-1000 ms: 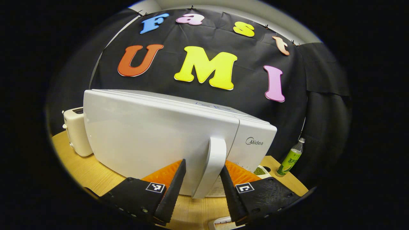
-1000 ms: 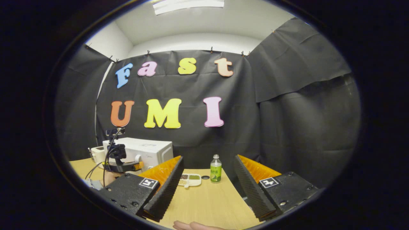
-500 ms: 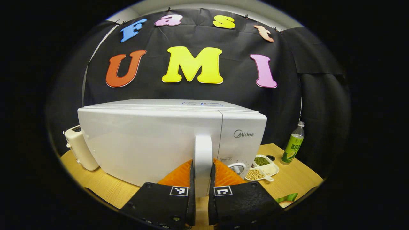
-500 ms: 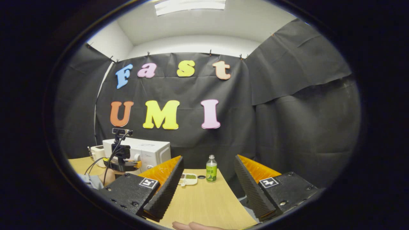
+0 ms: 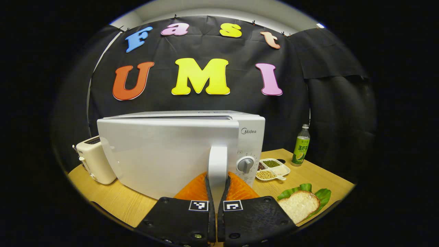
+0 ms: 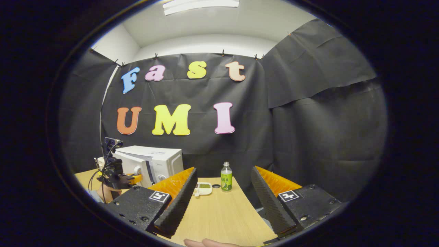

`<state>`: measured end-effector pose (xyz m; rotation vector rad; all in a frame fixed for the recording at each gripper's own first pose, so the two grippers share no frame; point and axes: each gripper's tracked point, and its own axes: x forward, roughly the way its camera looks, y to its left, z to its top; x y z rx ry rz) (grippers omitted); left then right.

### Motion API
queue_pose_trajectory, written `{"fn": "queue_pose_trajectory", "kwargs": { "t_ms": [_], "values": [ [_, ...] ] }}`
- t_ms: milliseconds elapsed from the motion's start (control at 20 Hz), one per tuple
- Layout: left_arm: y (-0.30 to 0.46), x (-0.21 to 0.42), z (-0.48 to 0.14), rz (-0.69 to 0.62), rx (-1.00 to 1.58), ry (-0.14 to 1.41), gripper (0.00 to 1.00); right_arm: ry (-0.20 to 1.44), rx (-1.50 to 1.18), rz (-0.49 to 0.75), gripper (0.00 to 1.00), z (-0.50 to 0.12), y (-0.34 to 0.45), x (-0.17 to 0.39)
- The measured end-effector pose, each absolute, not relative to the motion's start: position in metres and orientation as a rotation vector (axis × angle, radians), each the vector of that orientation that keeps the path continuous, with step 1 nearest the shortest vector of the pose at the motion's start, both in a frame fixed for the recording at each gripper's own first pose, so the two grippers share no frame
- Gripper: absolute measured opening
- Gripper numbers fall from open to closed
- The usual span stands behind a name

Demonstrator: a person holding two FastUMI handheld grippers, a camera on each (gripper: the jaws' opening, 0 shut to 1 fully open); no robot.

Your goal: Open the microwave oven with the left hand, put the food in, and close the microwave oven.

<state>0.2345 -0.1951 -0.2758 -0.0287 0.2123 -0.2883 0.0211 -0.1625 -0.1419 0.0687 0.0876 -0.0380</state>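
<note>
The white microwave (image 5: 164, 151) stands on the wooden table (image 5: 113, 202). My left gripper (image 5: 217, 175) is shut on its upright door handle (image 5: 217, 159), a finger on each side. The door (image 6: 135, 166) stands slightly ajar in the right gripper view, where the left gripper (image 6: 118, 177) and the hand holding it show at the microwave (image 6: 161, 159). The food, a bread slice (image 5: 298, 206) on a green leaf-shaped plate (image 5: 324, 195), lies at the near right. My right gripper (image 6: 223, 202) hangs open over the table with nothing between its fingers.
A cream toaster (image 5: 96, 161) stands left of the microwave. A divided white dish of beans (image 5: 272, 168) and a green-labelled bottle (image 5: 300, 149) sit to its right; the bottle (image 6: 226, 176) and dish (image 6: 203, 188) also lie ahead of my right gripper. Part of a hand (image 6: 205, 243) shows at the bottom.
My left gripper went from open to shut on the door handle and drew back, and the door has begun to swing out. The bread came into view. The right gripper barely moved.
</note>
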Motion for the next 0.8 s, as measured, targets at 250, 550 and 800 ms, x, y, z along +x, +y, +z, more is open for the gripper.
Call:
{"fn": "queue_pose_trajectory", "kwargs": {
  "t_ms": [250, 550, 800],
  "values": [
    [-0.162, 0.184, -0.273, -0.370, -0.035, 0.195, 0.01, 0.062, 0.065, -0.018, 0.92, -0.124, -0.144, -0.002],
    [-0.098, 0.130, -0.273, -0.368, -0.013, 0.186, 0.01, 0.069, 0.073, 0.048, 0.92, -0.114, -0.100, -0.022],
    [-0.042, 0.102, -0.275, -0.346, 0.000, 0.185, 0.01, 0.036, 0.031, 0.125, 0.92, -0.105, -0.053, -0.033]
  ]
}}
